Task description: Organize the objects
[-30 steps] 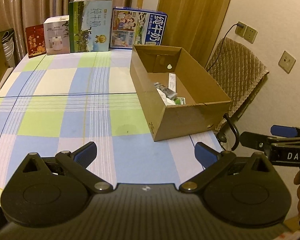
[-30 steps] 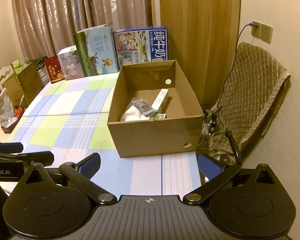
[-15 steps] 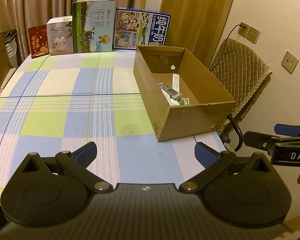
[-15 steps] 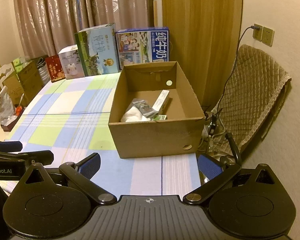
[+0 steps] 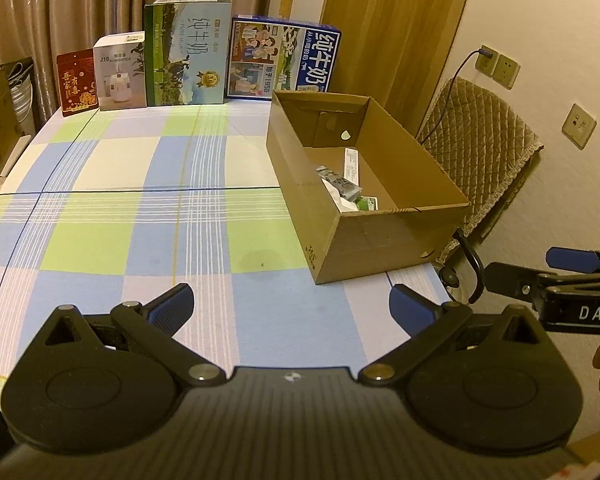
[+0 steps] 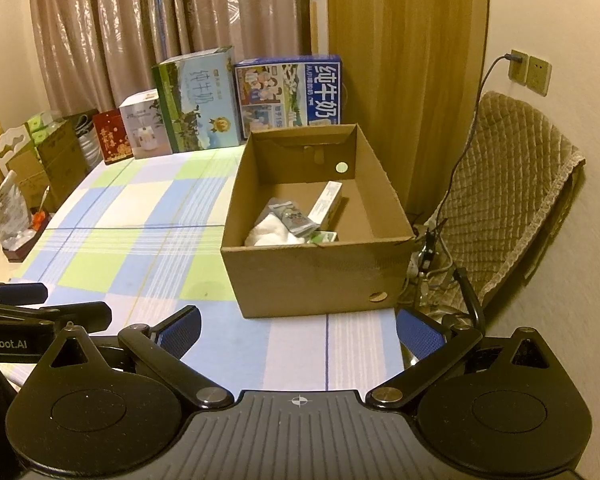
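Little has moved since the earlier frame: your two grippers have only drifted slightly and the cardboard box point(image 6: 319, 240) sits where it did, at the right edge of the tabletop point(image 5: 140, 216) toward its far corner. You hold the left gripper point(image 5: 291, 300) low over the near edge with its blue-padded fingers point(image 5: 172, 302) spread wide and nothing between them; the right gripper point(image 6: 300, 330) is just as wide and empty, hanging over the near right corner. Your box is plain brown, open at the top, with a round hole in its far wall. Inside it lie a long white carton point(image 6: 327, 200) leaning near the far end, a grey foil packet point(image 6: 290, 218) beside it, something white and soft point(image 6: 270, 234) against the near wall, and a small green-and-white pack point(image 6: 324, 237). Four printed cartons point(image 5: 188, 52) stand in a row along the far edge.
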